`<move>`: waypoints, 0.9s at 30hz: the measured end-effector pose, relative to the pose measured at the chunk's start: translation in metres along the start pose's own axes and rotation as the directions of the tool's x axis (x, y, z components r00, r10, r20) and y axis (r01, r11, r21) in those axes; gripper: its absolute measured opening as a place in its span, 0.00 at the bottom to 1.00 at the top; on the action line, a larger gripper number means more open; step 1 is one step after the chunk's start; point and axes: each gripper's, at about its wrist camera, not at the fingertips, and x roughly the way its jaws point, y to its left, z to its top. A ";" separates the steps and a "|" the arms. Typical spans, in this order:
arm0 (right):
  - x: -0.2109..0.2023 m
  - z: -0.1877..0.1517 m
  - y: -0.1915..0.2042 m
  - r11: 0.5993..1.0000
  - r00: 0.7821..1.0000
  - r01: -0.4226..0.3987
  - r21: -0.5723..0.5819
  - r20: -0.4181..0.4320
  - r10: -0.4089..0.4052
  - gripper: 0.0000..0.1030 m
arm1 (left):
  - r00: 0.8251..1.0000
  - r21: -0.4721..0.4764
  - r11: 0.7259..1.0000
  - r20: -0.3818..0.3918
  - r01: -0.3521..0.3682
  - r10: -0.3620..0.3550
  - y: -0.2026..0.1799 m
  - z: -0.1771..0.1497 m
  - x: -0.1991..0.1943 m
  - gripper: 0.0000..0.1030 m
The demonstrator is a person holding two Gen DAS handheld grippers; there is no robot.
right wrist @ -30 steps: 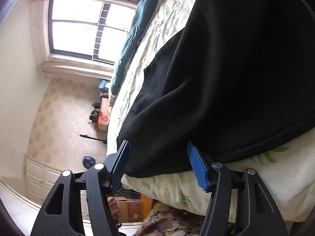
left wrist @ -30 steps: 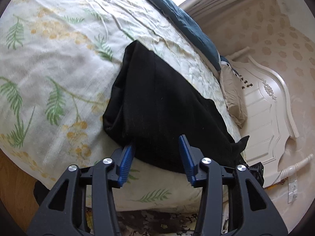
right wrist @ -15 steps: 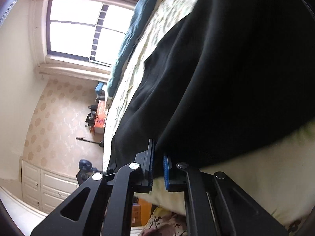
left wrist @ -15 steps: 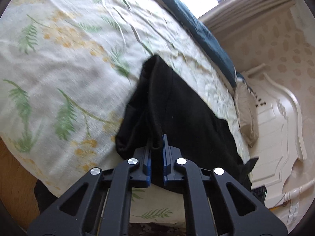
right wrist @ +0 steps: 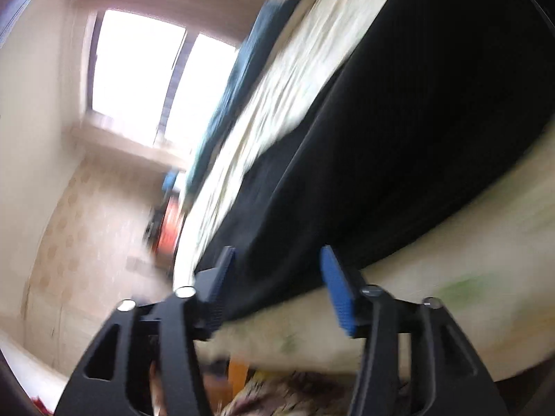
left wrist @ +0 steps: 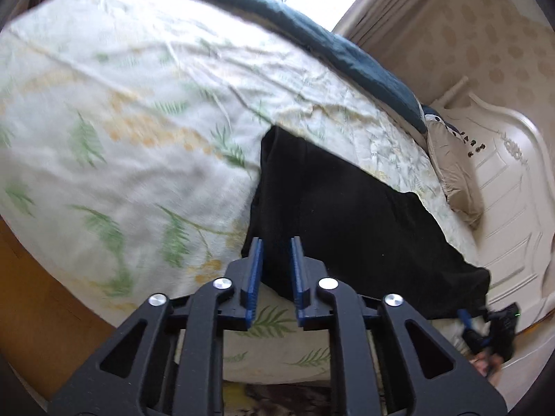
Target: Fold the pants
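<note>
Black fabric pants (left wrist: 347, 218) lie folded flat on a leaf-printed cream bedspread (left wrist: 121, 131).
Left gripper (left wrist: 275, 267) and right gripper (right wrist: 277, 277) jaws are opening, gripping nothing; the pants' edge shows between each pair.

No legible text, label, brand, number or sign appears in either view. The orange-red object (right wrist: 170, 222) at 9 o'clock in the right wrist view is too blurred by motion for any print on it to be read. The small dark marks on the pillow (left wrist: 454, 159) at 2 o'clock in the left wrist view are a printed pattern, not characters.
</note>
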 end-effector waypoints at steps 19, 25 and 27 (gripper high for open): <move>-0.211 0.184 -0.173 0.904 0.799 0.239 0.355 0.457 -0.390 0.05 | 0.998 0.107 0.994 -0.043 -0.029 0.034 -0.101 0.004 0.082 0.69; -0.220 0.159 -0.178 0.900 0.788 0.208 0.383 0.479 -0.386 0.14 | 0.997 0.122 0.991 -0.047 -0.049 0.055 -0.099 -0.004 0.090 0.71; -0.233 0.152 -0.153 0.889 0.714 0.255 0.380 0.547 -0.438 0.19 | 0.997 0.133 0.990 -0.049 -0.051 0.058 -0.102 -0.004 0.092 0.76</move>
